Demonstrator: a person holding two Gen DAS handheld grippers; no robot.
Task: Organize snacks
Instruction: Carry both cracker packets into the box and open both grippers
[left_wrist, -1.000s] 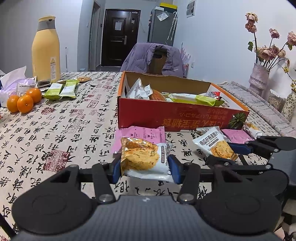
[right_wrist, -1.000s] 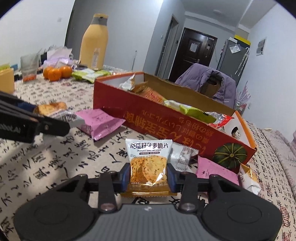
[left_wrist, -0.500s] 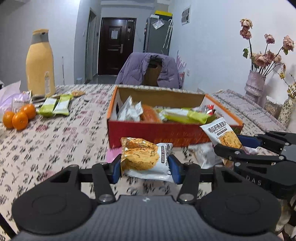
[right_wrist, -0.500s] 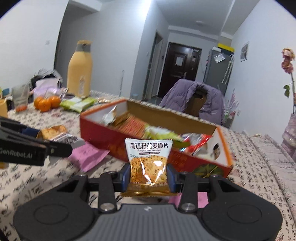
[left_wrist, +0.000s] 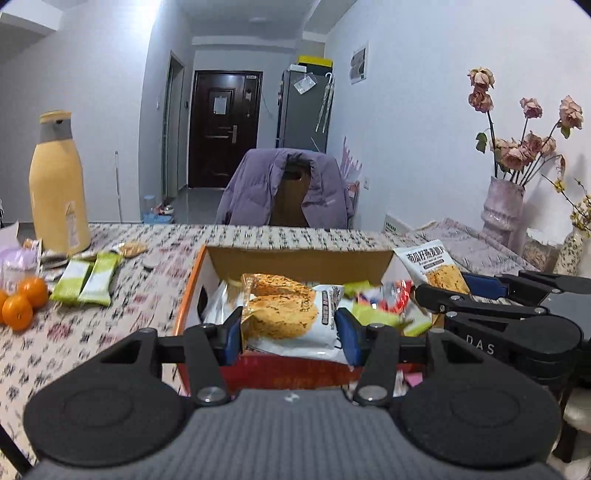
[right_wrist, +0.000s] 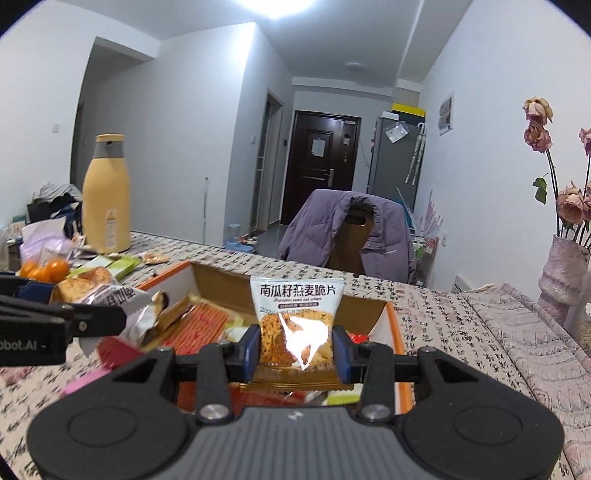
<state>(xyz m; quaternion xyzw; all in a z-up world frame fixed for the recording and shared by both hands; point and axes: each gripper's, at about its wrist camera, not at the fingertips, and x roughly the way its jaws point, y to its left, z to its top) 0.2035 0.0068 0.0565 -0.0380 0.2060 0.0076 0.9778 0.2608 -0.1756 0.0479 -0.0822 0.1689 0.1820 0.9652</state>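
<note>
My left gripper (left_wrist: 290, 330) is shut on a white snack packet with a round golden cake on it (left_wrist: 286, 314), held above the near side of an open red-and-orange cardboard box (left_wrist: 192, 284). That box holds several snack packs. My right gripper (right_wrist: 295, 350) is shut on a white oat crisp packet (right_wrist: 297, 314), upright over the same box (right_wrist: 397, 332). In the left wrist view the right gripper (left_wrist: 448, 286) and its crisp packet (left_wrist: 432, 267) hang at the box's right end. In the right wrist view the left gripper (right_wrist: 62, 317) and its cake packet (right_wrist: 99, 290) show at the left.
A tall yellow bottle (left_wrist: 57, 188), oranges (left_wrist: 22, 304) and two green bars (left_wrist: 86, 278) lie on the patterned tablecloth to the left. A chair draped with a purple jacket (left_wrist: 288, 188) stands behind the table. A vase of dried roses (left_wrist: 506, 199) is at the right. Pink packets (right_wrist: 83, 382) lie before the box.
Both grippers have risen from the tablecloth with their packets and moved forward over the open box. The pink packets stayed on the table.
</note>
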